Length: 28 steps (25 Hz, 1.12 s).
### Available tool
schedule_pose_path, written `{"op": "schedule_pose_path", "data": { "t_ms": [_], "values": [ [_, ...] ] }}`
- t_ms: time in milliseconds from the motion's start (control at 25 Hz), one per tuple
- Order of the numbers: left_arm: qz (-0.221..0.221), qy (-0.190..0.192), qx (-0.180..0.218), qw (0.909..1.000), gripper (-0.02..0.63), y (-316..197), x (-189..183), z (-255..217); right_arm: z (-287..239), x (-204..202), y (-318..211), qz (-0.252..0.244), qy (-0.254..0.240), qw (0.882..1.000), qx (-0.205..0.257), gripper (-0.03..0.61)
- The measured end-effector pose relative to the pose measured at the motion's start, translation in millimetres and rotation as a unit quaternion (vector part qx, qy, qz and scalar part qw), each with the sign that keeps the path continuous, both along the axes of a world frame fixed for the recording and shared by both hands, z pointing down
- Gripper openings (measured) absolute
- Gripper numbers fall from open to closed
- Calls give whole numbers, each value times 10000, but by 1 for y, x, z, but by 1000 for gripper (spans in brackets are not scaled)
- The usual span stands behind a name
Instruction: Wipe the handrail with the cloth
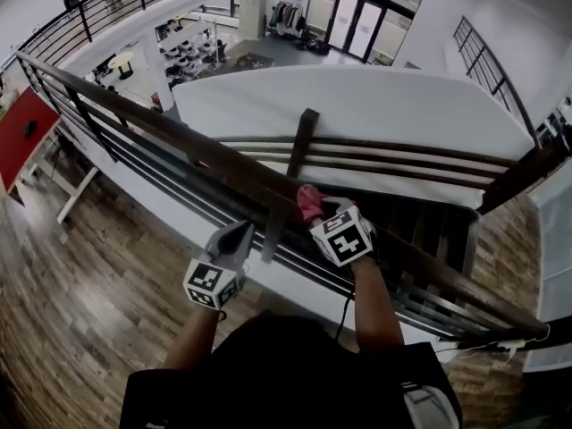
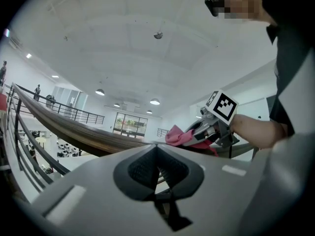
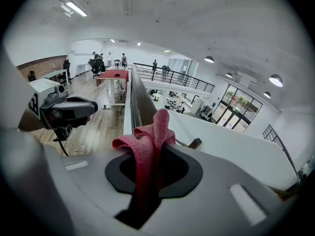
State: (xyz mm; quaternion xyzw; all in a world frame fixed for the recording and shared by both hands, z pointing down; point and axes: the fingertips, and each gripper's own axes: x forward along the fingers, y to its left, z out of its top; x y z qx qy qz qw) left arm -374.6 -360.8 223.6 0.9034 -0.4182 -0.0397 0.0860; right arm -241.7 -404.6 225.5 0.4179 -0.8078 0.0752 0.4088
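The right gripper [image 1: 323, 211] had its jaws clamped on a pink woven cloth [image 1: 308, 202], which lay against the top of the long dark wooden handrail [image 1: 161, 125]. In the right gripper view the cloth [image 3: 147, 146] rose out of the jaws in a folded tuft, with the handrail [image 3: 140, 102] running away straight ahead. The left gripper [image 1: 234, 238] hung just beside it on the person's side of the railing, its jaws together with nothing between them.

A dark upright post [image 1: 302, 141] stood just past the cloth on the far side of the rail. Black metal bars [image 1: 134, 164] ran in parallel below the handrail and closed off that side. Beyond the railing lay a broad white ledge [image 1: 357, 105], then an open drop to a lower floor.

Toward the left the handrail stretched bare and unbroken. A red-topped counter on white legs [image 1: 27, 128] stood against the railing there. Brown wood-plank floor [image 1: 80, 302] lay open around the person.
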Motion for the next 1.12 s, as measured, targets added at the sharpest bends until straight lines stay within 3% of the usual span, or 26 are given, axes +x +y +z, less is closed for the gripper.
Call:
{"op": "schedule_pose_path", "data": {
  "t_ms": [360,560,640,680,760,880,960,1120],
  "values": [
    [-215,108,-172,9996,0,12,-21,10,-1,-19,-8,-62,24,9999,118,52],
    [-233,225,-360,9988,0,16,-24,21,-3,-33,-11,-113,45,9986,519,52],
    [-221,280,-374,9987,0,16,-22,20,-7,-47,-3,-339,-358,9972,558,52],
    [-205,305,-349,9987,0,16,-20,17,-14,-54,6,-434,-832,9942,520,52],
    [-96,339,-254,9991,0,16,-11,7,-41,-57,26,-475,-2187,9733,510,52],
    [310,218,-69,9993,0,19,18,-7,-92,-25,56,-201,-3950,9136,941,52],
    [660,148,82,9977,0,21,44,-17,-116,9,75,8,-4517,8819,1348,52],
    [1383,184,236,9899,0,34,93,-30,-131,74,114,632,-4825,8496,2033,52]
  ]
}}
